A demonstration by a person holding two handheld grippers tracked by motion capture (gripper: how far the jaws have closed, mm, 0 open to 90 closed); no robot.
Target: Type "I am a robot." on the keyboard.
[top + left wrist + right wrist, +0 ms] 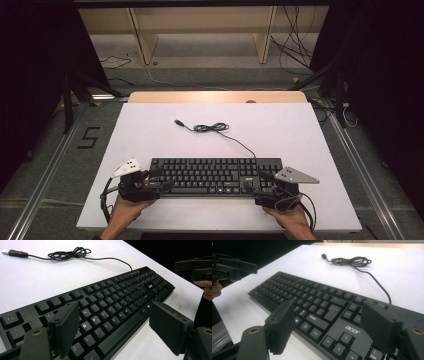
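Keyboard work, both ends at once: the black full-size keyboard w/ white key legends lies flat near the front edge of the white table, long side towards you. Its thin black cable runs back to a loose coil and a USB plug, well apart from your hands.

Your left gripper sits at the keyboard's left end, jaws apart, straddling the front edge in the left gripper view, pads not pressing on anything. Your right gripper is at the right end, jaws likewise wide apart over the arrow-key corner, nothing clamped.

Judgement: you're either lining up for a two-handed pick or just off one; can't tell which. If it's a pick, the next move calls for both claws to close on the end edges together, level, w/ the cable left free to trail.

Hard to make out: from above, jaw tips merge w/ the dark keys. Whether any pad touches the case – can't tell. Each gripper view cuts off the near keyboard corner.
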